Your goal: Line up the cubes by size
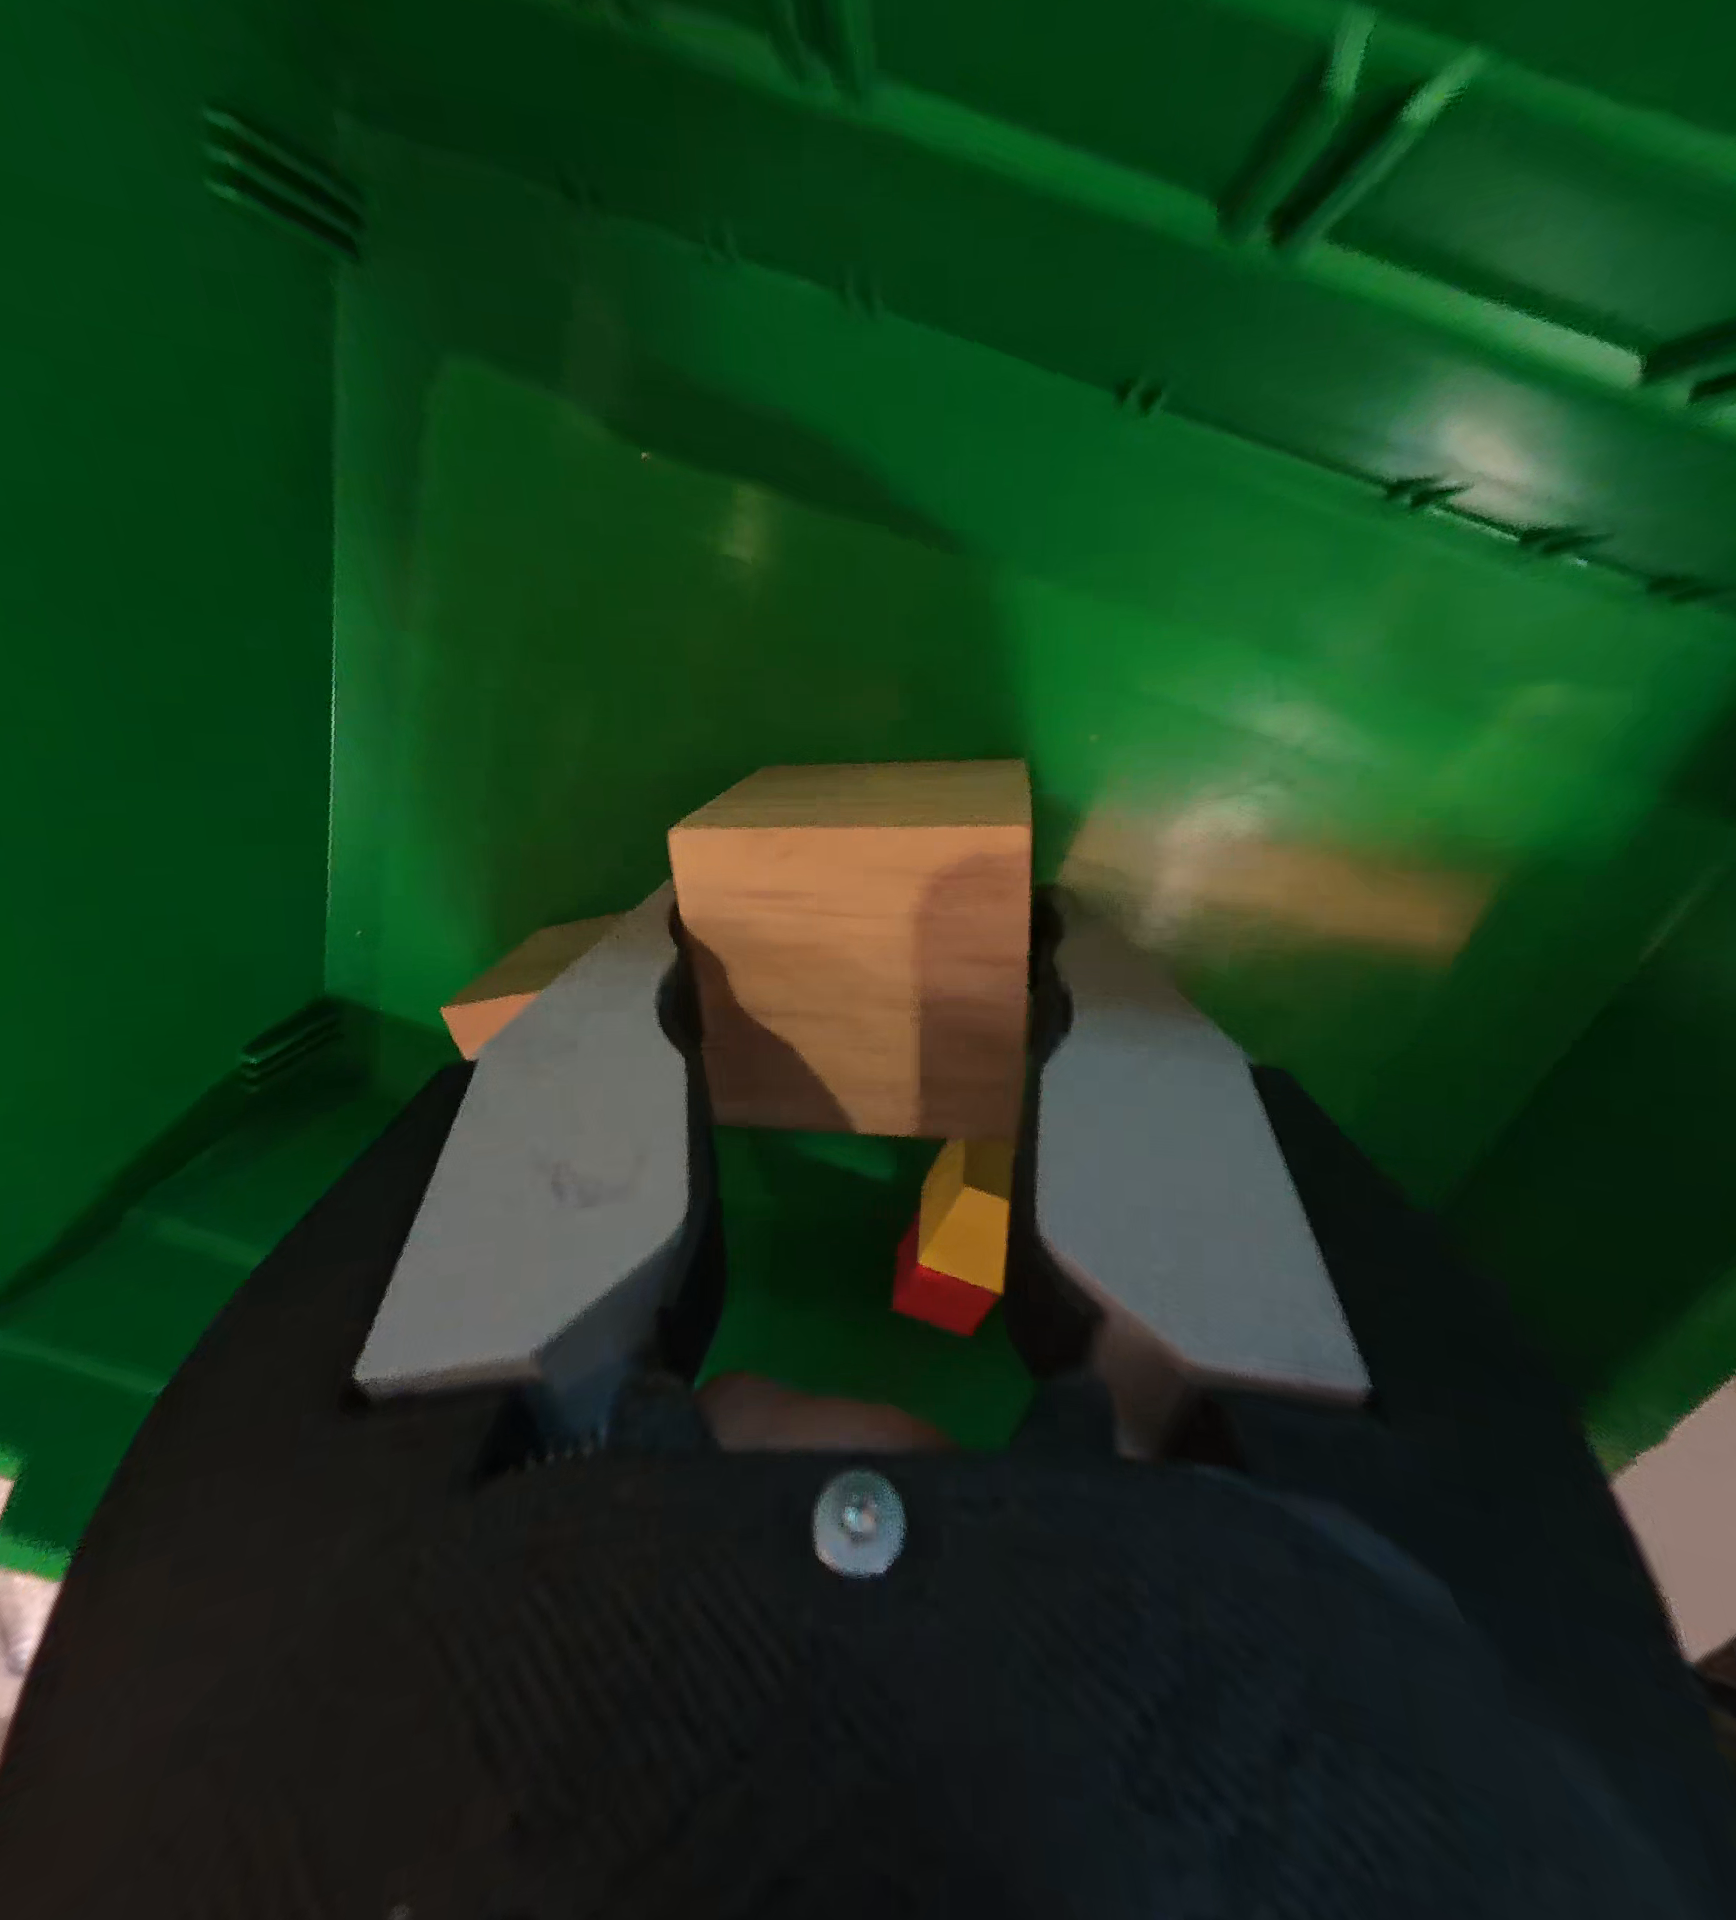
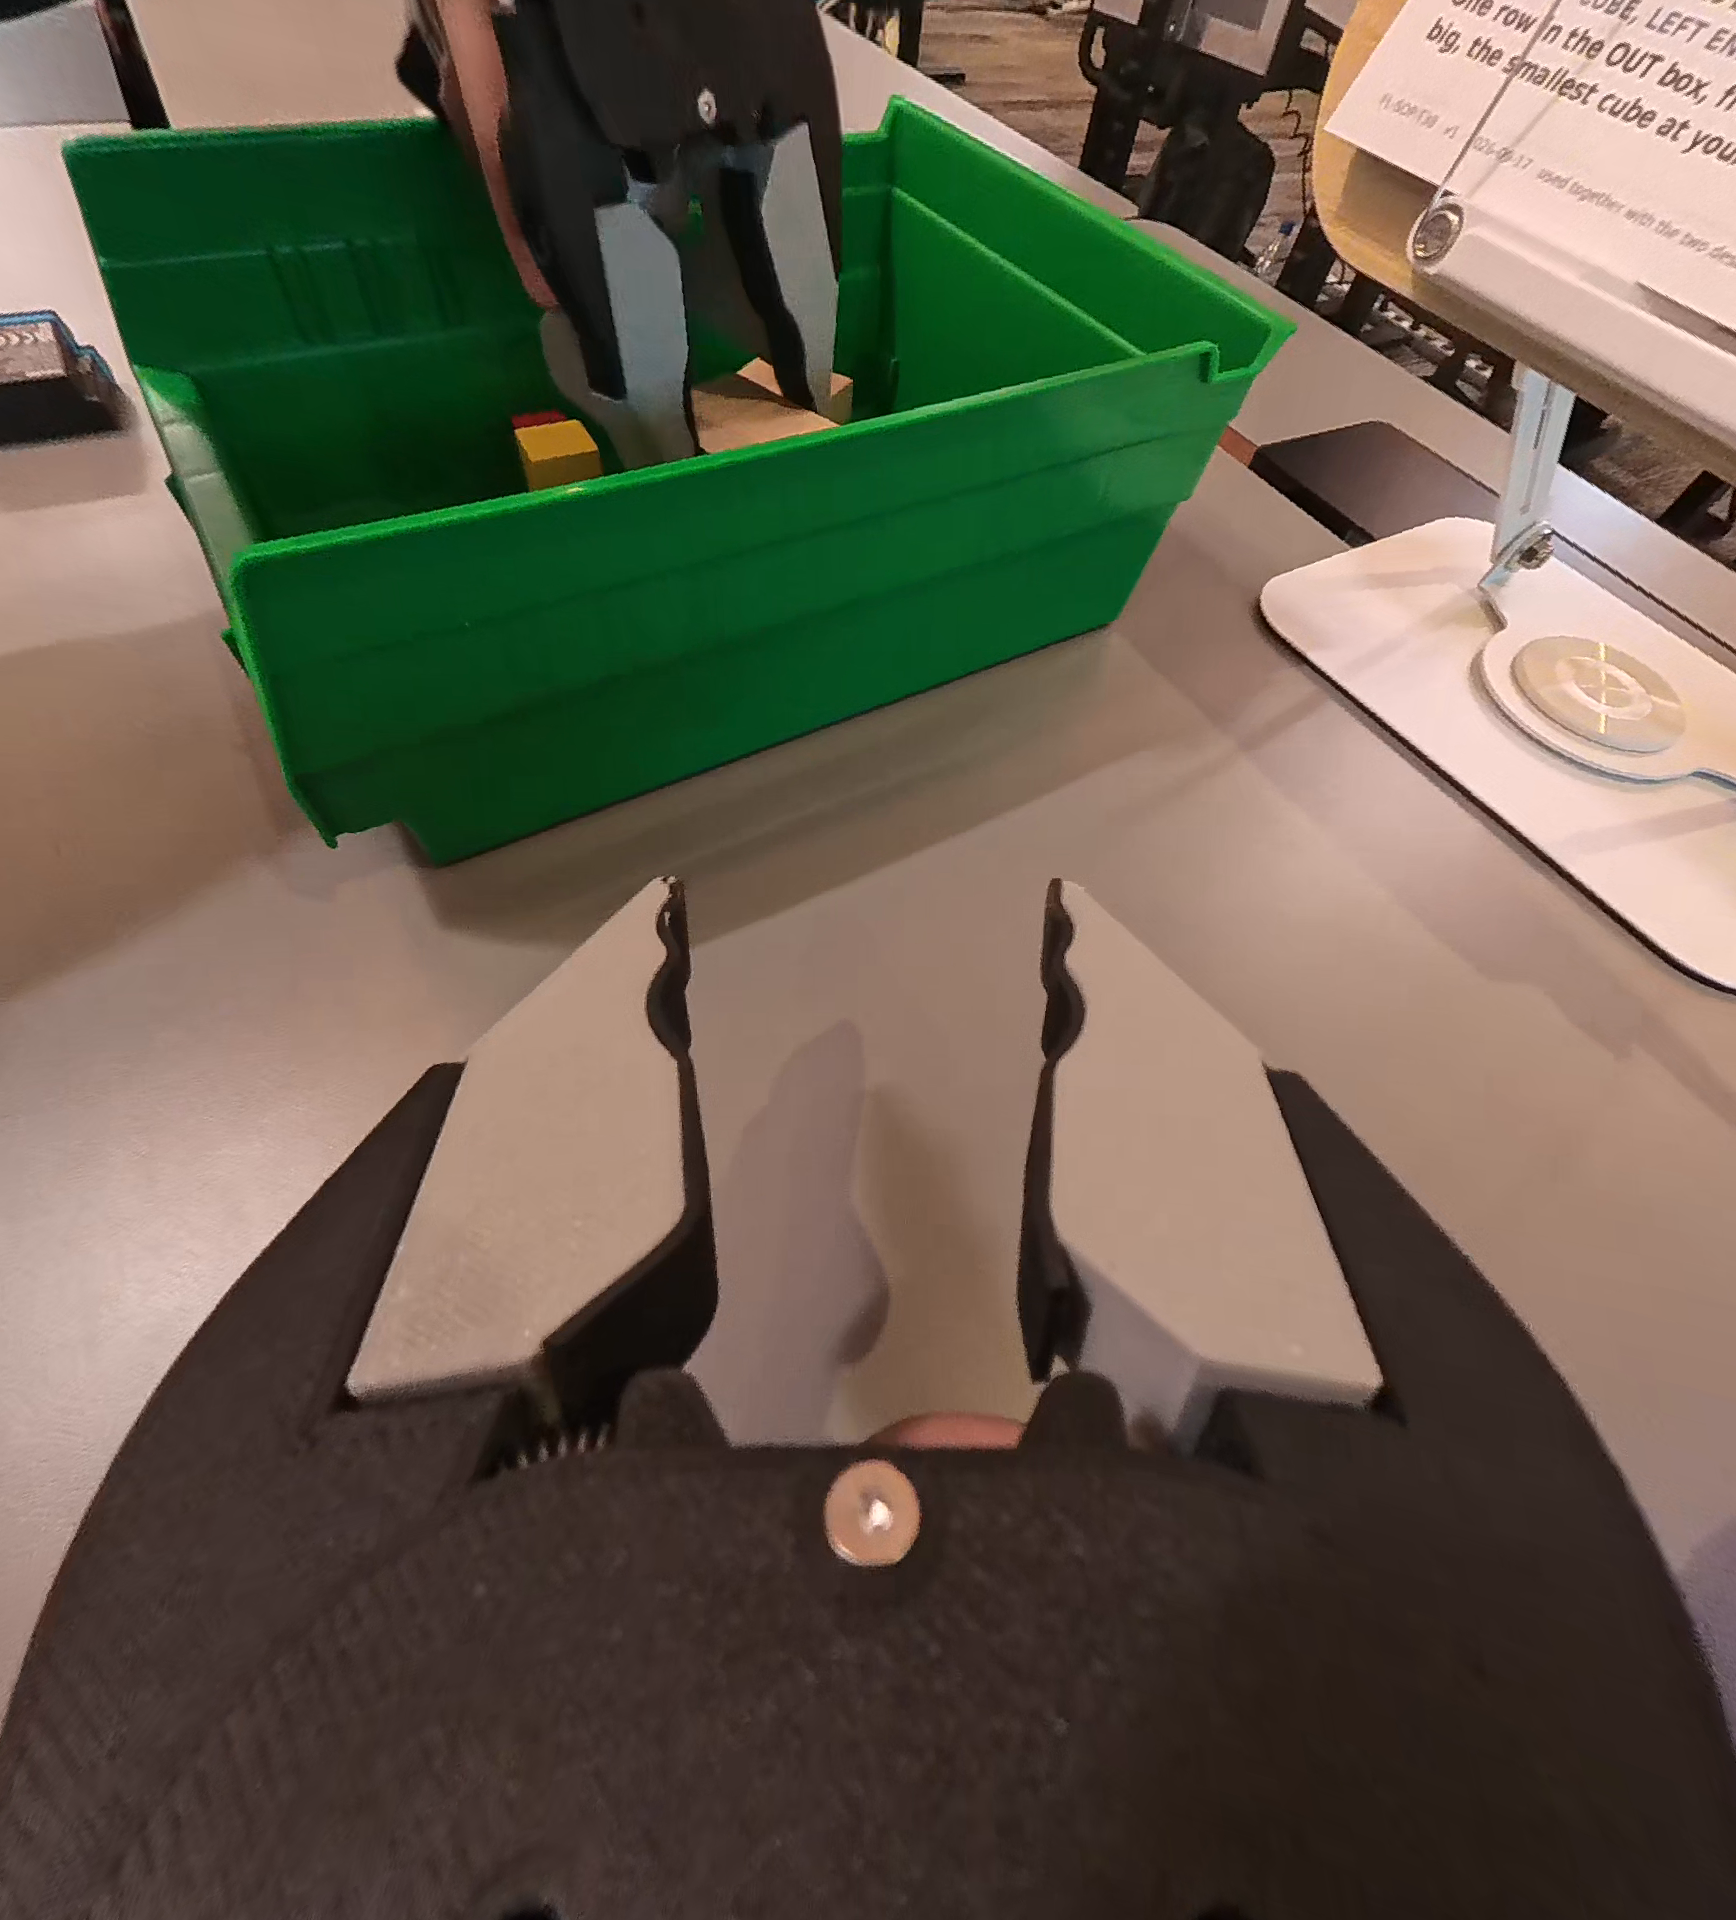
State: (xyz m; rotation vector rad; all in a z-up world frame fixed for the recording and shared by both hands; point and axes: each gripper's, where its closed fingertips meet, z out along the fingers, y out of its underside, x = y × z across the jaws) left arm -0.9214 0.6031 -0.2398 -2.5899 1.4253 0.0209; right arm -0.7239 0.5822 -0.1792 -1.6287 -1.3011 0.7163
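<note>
At frame centre, the left gripper (image 1: 851, 961) clamps a large plain wooden cube (image 1: 848, 956) inside the green plastic bin (image 1: 168, 623); a small yellow cube (image 1: 968, 1226) and small red cube (image 1: 937, 1299) sit unsorted below. The right gripper (image 2: 862, 914) hangs open and empty; no row is visible yet.

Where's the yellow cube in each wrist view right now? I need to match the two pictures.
Left wrist view: yellow cube low centre, between the left gripper fingers, below the held wooden cube.
Right wrist view: yellow cube upper left of centre, inside the bin, left of the left gripper.
Shared landmark: the green bin.
</note>
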